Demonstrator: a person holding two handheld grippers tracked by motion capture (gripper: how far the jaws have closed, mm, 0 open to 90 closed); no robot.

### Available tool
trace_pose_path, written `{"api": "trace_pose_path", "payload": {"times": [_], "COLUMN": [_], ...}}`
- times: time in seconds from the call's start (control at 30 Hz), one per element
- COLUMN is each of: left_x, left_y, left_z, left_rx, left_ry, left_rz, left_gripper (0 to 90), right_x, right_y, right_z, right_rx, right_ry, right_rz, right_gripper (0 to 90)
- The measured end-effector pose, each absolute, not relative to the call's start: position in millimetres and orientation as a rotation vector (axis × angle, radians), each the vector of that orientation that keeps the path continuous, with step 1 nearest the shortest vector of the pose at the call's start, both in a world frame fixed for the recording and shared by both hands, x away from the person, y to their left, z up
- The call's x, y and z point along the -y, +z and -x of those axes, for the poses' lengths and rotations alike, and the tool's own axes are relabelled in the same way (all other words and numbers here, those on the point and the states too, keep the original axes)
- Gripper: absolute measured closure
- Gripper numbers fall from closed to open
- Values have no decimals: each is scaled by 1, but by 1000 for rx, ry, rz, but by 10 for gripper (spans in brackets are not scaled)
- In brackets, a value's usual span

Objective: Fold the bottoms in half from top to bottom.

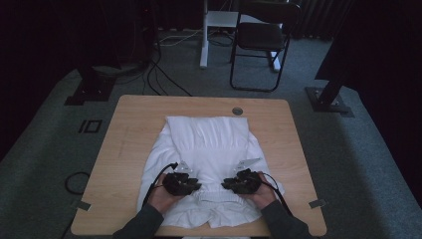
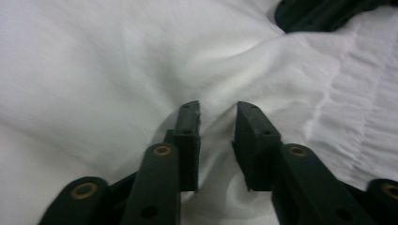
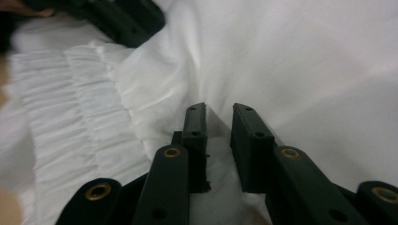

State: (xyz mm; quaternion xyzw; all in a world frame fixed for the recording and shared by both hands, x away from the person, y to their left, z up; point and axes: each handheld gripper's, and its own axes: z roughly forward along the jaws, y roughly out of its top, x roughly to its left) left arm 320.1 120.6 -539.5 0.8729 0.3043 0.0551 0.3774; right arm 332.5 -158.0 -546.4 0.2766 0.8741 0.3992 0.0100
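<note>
Both tongs, the left tongs (image 2: 217,123) and right tongs (image 3: 218,125), are pinching a raised fold of the white garment (image 1: 209,144) near its gathered waistband (image 3: 70,117), at the near middle of the worktop (image 1: 129,124). Thin cloth could slip free or bunch unevenly. Count: two tongs, one garment, one worktop.

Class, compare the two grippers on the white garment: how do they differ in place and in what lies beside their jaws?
The left gripper sits at the garment's left; the right gripper at its right. In the left gripper view the gathered waistband runs right of the jaws; in the right gripper view it lies to their left. Shared: both point inward at each other, jaws slightly apart with a fold of cloth between them.
</note>
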Motion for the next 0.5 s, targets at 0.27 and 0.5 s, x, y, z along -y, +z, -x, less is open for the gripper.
{"api": "trace_pose_path", "payload": {"times": [0.27, 0.5], "left_x": [-141, -140], "left_y": [-498, -527], "left_z": [-364, -431], "left_rx": [-887, -1057], "left_ry": [421, 443], "left_rz": [-2108, -2115], "left_gripper": [596, 553], "right_x": [192, 181], "right_y": [-497, -513], "right_z": [-370, -446], "right_rx": [-2438, -2327], "right_ry": [1264, 1227], "right_rz": [-928, -1101], "right_gripper": [499, 498]}}
